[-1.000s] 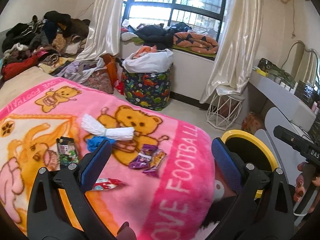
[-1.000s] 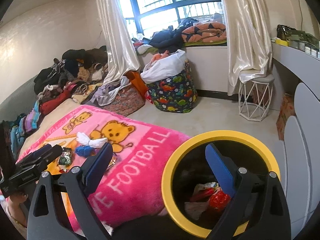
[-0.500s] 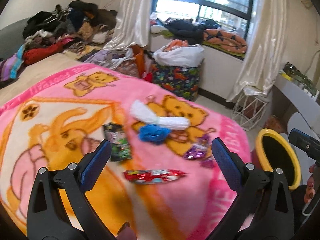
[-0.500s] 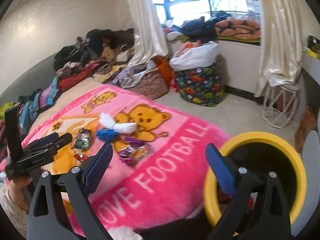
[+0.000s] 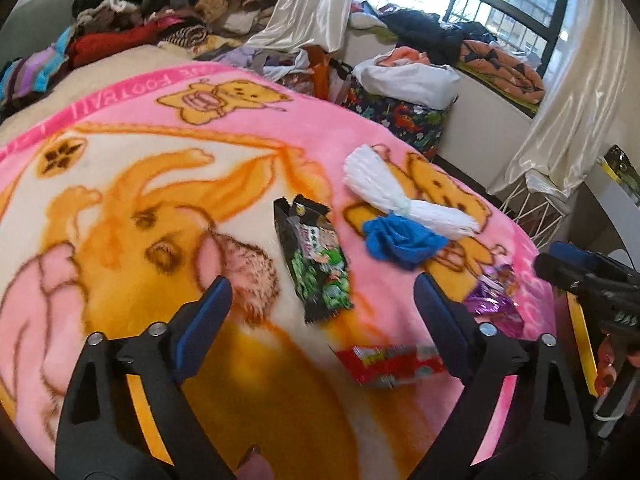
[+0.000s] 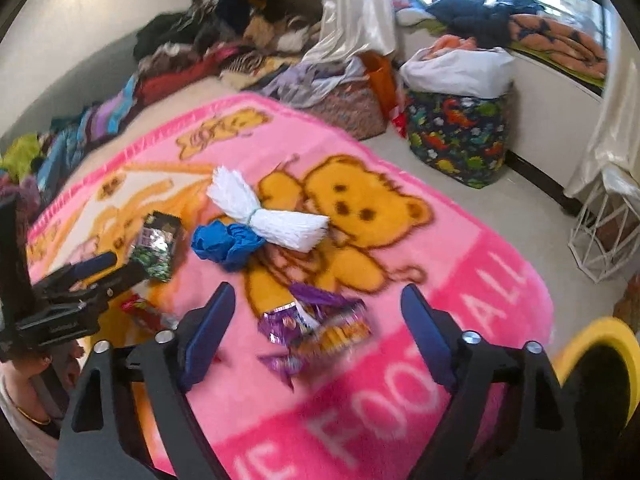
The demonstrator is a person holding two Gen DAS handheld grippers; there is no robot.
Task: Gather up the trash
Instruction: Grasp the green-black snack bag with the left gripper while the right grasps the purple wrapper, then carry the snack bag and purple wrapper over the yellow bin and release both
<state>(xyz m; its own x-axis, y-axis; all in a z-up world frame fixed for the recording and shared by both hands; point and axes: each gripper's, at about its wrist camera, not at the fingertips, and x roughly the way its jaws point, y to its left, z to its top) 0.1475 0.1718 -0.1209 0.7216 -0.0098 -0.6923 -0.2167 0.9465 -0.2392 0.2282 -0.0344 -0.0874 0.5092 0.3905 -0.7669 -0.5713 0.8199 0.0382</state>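
Trash lies on a pink bear blanket [image 5: 120, 208] [image 6: 440, 280]. A black and green snack bag [image 5: 316, 260] [image 6: 156, 246] rests just beyond my left gripper [image 5: 322, 304], whose jaws are closing with nothing touching them. A red wrapper [image 5: 388, 362] [image 6: 142, 310] lies near its right finger. Purple wrappers [image 6: 316, 328] [image 5: 494, 300] sit between the closing jaws of my right gripper [image 6: 314, 312], untouched. A blue crumpled piece [image 5: 400, 240] [image 6: 226, 242] and a white tied bundle [image 5: 400, 196] [image 6: 264, 212] lie farther off.
A yellow-rimmed black bin [image 6: 600, 364] stands off the blanket's right edge. Piled clothes [image 5: 160, 12] line the far side of the bed. A dinosaur-print hamper [image 6: 456, 136] and a white wire stool [image 6: 604, 236] stand on the floor by the window.
Both grippers swung from the yellow bin toward the blanket and sank closer to the wrappers. Their jaws have narrowed a little. The trash on the blanket lies as before.
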